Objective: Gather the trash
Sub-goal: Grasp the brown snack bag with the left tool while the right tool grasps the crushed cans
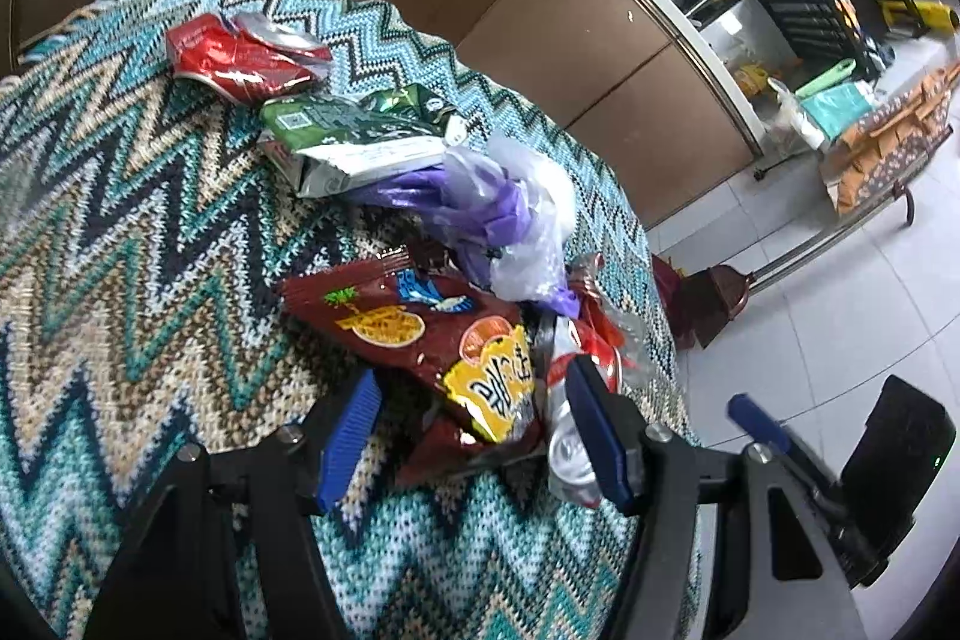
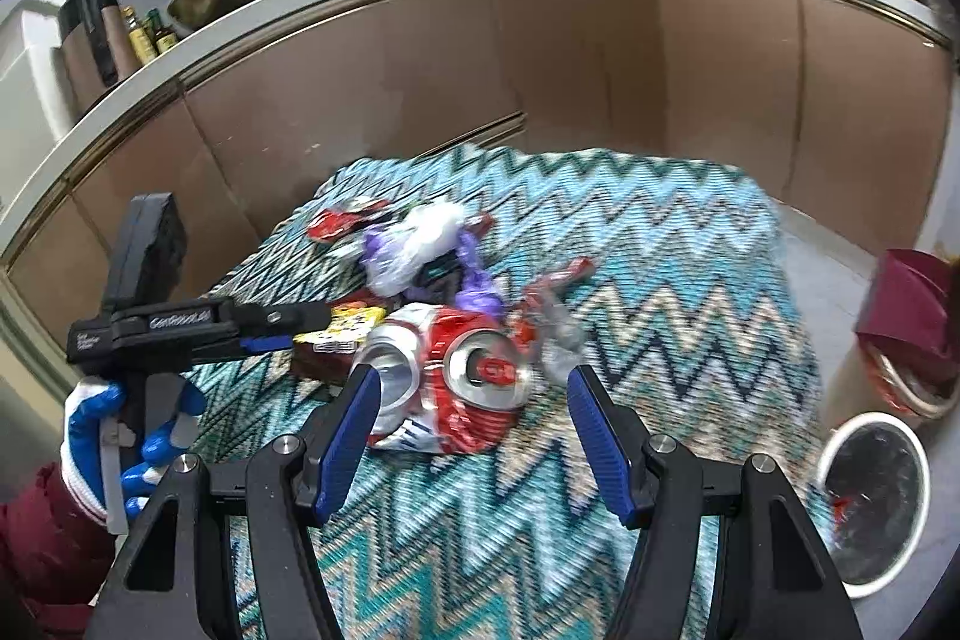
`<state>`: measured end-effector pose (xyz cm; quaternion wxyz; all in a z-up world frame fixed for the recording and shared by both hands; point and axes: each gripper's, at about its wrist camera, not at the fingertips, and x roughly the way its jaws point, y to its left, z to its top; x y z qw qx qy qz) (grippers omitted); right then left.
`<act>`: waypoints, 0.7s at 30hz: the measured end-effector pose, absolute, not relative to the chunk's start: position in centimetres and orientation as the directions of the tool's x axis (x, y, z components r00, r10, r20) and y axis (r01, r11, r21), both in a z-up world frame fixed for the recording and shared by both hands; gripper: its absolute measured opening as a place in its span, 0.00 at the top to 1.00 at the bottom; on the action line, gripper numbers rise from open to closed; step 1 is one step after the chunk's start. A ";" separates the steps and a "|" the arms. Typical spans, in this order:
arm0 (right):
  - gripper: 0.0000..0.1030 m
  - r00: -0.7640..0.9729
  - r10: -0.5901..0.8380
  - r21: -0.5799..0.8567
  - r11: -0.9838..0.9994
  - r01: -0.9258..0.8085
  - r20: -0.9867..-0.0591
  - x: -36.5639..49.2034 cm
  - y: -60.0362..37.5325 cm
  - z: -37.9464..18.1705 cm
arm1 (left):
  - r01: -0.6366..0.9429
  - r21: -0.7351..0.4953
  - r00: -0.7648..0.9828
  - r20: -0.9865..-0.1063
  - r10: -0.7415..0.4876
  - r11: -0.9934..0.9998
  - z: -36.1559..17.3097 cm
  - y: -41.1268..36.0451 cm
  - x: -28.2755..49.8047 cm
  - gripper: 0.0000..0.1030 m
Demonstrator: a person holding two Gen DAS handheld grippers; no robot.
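- The trash lies heaped on the zigzag cloth: a crushed can, a snack bag, a green packet, a purple plastic bag and a 2nd red can.
- The right gripper has its jaws apart, the crushed can lying between them, unpressed.
- The left gripper also stands apart, over the snack bag.
- Judged best: settle each pad flat on its item, close slowly, and lift 1 piece at a time toward the bin beside the table.
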<state>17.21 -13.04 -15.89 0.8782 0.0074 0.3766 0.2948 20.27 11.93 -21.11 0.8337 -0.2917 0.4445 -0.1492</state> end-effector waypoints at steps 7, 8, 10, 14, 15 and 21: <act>0.40 0.467 0.569 0.209 0.757 -0.619 -0.677 17.5 -8.4 -17.1 | -0.025 -0.673 0.538 -0.632 -0.557 0.739 -22.8 12.6 21.3 0.77; 0.40 0.464 0.567 0.198 0.752 -0.628 -0.680 17.6 -7.8 -17.4 | -0.023 -0.678 0.537 -0.628 -0.563 0.735 -22.9 12.7 21.3 0.78; 0.40 0.463 0.559 0.174 0.747 -0.642 -0.688 17.7 -6.9 -17.8 | -0.020 -0.686 0.537 -0.621 -0.571 0.727 -22.9 12.8 21.4 0.79; 0.40 0.494 0.512 0.073 0.743 -0.665 -0.702 17.5 -4.9 -19.0 | -0.008 -0.694 0.542 -0.608 -0.580 0.720 -22.9 13.0 21.3 0.80; 0.40 0.503 0.497 0.050 0.744 -0.666 -0.707 17.6 -4.6 -19.3 | -0.006 -0.696 0.543 -0.606 -0.582 0.718 -22.9 13.1 21.2 0.80; 0.40 0.535 0.422 -0.050 0.749 -0.660 -0.732 17.7 -3.5 -21.4 | 0.012 -0.700 0.550 -0.592 -0.589 0.714 -22.8 13.6 20.8 0.80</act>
